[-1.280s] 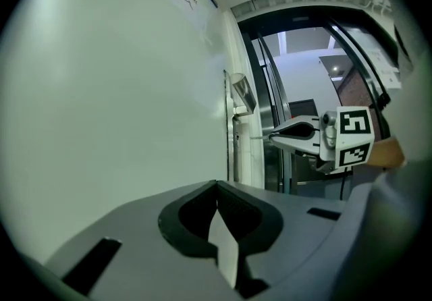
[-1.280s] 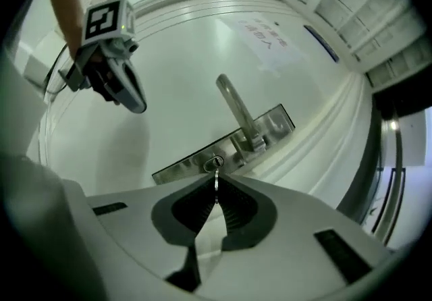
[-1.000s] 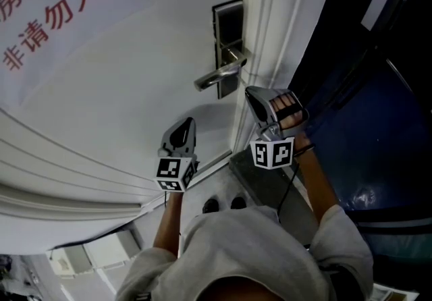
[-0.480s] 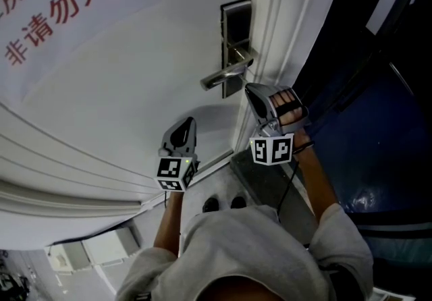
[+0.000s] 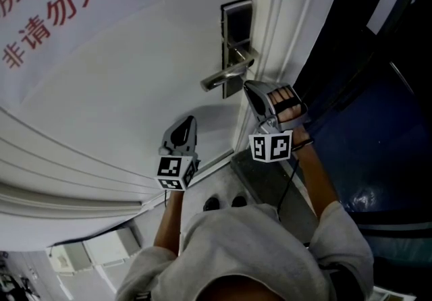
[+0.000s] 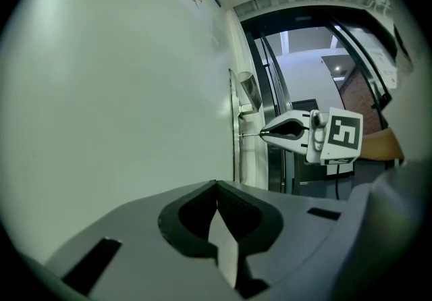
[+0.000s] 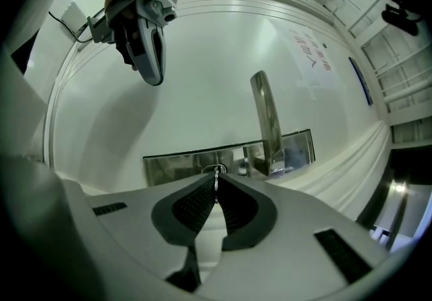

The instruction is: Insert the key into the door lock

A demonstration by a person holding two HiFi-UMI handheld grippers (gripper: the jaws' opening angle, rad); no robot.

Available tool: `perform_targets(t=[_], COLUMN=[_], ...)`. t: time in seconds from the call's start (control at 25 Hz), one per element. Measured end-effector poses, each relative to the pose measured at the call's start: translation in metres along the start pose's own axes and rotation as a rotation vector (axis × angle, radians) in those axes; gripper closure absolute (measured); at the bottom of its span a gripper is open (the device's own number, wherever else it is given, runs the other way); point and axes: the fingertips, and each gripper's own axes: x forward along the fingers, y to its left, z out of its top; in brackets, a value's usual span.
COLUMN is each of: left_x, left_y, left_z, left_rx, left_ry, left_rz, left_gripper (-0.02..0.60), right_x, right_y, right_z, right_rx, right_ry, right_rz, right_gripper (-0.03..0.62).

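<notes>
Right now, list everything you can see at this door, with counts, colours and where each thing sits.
door: one, white, left of the head view
paper sign: one, white with red characters, upper left on the door
lock plate: one, dark and silver metal, near the door's right edge
lever handle: one, silver, on the lock plate
key: one, silver, tip at the lock plate
door frame: one, white, right of the door
shoes: two, dark, on the floor
right gripper: one, grey, shut on the key
left gripper: one, grey, shut, empty

Paper notice (image 5: 71, 13), posted on the door (image 5: 162, 84), left of the lock plate (image 5: 236, 23): red characters "非请勿入" are read; upper line is cut off, only "房重" legible.
</notes>
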Motion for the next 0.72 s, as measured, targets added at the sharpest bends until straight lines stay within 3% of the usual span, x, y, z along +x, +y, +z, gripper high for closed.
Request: perform_targets(t=[0.72], left_x=[0.009], left_y=[-0.0042], left_z=[-0.0034], left_rx=[-0.006], left_ry=[0.005], left_rz=[-0.025], left_gripper=[0.563], right_x=[0.0067], right_y=[-0.0044], right_z=[0.0024], right_rx=[-0.01], right_ry=[-0.002], right_rz=[0.037], right_gripper=[0.565])
